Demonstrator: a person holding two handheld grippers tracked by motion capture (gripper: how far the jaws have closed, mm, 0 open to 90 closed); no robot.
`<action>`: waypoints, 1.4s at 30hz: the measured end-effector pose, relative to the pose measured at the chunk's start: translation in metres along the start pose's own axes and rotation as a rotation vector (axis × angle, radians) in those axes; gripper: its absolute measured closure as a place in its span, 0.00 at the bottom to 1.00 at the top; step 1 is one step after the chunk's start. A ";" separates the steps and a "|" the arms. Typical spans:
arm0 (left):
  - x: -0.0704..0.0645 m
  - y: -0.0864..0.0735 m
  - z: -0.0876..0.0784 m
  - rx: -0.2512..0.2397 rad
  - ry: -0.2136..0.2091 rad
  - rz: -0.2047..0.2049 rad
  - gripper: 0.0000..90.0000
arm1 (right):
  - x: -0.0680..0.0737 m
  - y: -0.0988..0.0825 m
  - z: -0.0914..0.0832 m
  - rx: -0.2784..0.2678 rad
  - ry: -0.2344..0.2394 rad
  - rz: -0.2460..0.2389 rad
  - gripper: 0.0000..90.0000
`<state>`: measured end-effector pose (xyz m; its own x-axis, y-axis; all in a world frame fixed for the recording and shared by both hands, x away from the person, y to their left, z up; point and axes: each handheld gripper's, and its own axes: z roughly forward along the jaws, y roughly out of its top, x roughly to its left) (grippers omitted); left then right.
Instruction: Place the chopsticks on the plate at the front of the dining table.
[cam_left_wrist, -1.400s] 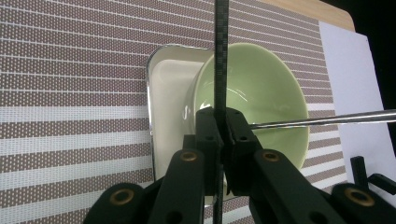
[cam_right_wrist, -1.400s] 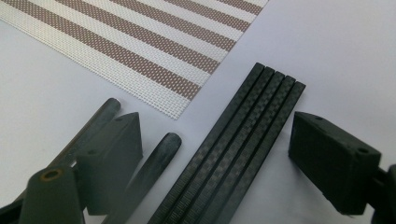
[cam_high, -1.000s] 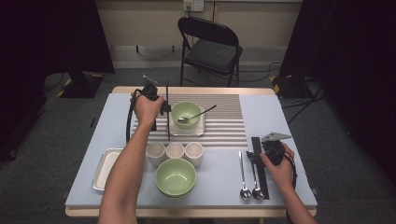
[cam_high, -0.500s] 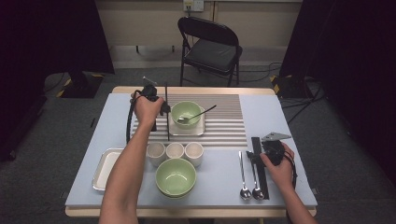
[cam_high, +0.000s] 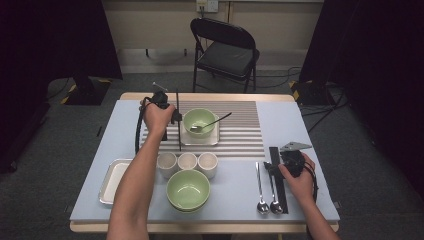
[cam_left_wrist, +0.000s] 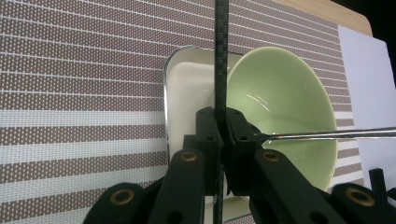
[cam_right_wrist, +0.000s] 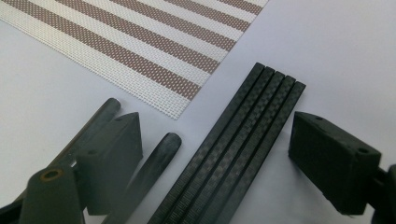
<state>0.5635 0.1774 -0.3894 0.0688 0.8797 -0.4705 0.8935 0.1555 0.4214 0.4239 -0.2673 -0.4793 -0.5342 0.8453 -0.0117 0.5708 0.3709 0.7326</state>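
While 1 chopstick (cam_left_wrist: 221, 56) is pinched upright in the closed left tongs (cam_left_wrist: 223, 135) beside the green bowl (cam_high: 199, 120) on the striped mat, the right tongs (cam_right_wrist: 219, 154) are held wide apart over 4 chopsticks (cam_right_wrist: 238, 149). A loose pinch could tip it against the bowl's spoon (cam_high: 212, 123).

Black chopstick (cam_left_wrist: 221, 56) (thin, ribbed) stands beside the green bowl (cam_left_wrist: 285, 107), over its tray.

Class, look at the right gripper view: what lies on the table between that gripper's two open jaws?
A spoon handle and a bundle of black chopsticks lie side by side between the right gripper's open jaws.
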 end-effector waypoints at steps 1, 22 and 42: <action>0.001 0.000 0.000 0.000 0.000 0.003 0.96 | 0.000 0.000 0.000 0.000 0.000 0.000 0.18; 0.005 0.000 0.013 0.007 0.018 -0.012 0.96 | 0.000 0.000 0.000 0.000 0.000 0.000 0.18; 0.006 0.000 0.020 0.020 0.039 -0.002 0.96 | 0.000 0.000 0.000 -0.001 -0.001 0.000 0.18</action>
<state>0.5732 0.1734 -0.4077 0.0501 0.8961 -0.4410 0.9021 0.1488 0.4050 0.4239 -0.2672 -0.4793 -0.5335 0.8457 -0.0130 0.5700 0.3709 0.7332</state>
